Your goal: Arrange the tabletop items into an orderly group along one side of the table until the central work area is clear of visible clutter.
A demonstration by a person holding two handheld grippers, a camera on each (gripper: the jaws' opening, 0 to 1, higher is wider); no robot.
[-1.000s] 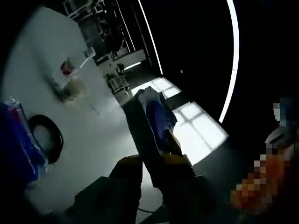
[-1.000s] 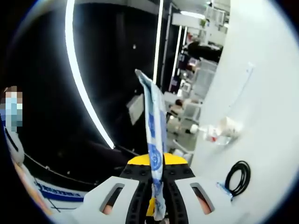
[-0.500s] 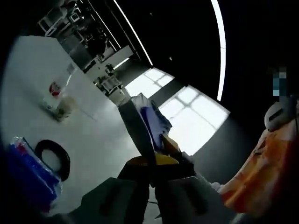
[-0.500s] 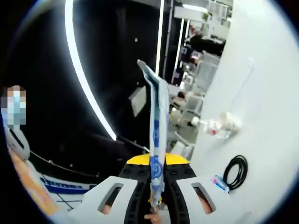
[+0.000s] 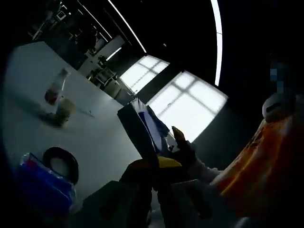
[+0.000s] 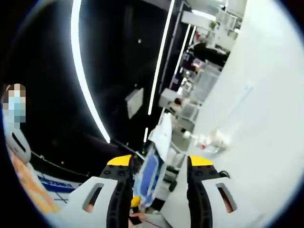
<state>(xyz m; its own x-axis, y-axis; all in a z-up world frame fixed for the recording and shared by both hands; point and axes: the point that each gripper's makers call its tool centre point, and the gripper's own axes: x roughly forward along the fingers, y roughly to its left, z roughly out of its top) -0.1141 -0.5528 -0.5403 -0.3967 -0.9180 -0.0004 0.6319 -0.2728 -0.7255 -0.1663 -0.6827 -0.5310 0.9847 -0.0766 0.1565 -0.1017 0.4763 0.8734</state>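
Tongs, left [image 5: 156,164]: pinched shut on blue-and-white packet [image 5: 145,126], held aloft off the edge of the counter [image 5: 28,85]. On the counter: bottle [image 5: 53,88], black cable coil [image 5: 61,164], blue pouch [image 5: 40,187]. Right tongs [image 6: 159,183]: jaws wide apart, packet between them, slack, apparently not gripped. Advice: keep the left pinch firm and carry the packet to the group by the coil. Half a second ago the right tongs were clamped on it; now released.

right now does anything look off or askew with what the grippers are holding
The blue-and-white packet hangs slanted between the right gripper's parted jaws, apparently no longer pinched there. The left gripper clamps its other end. On the table, a bottle lies tipped over.
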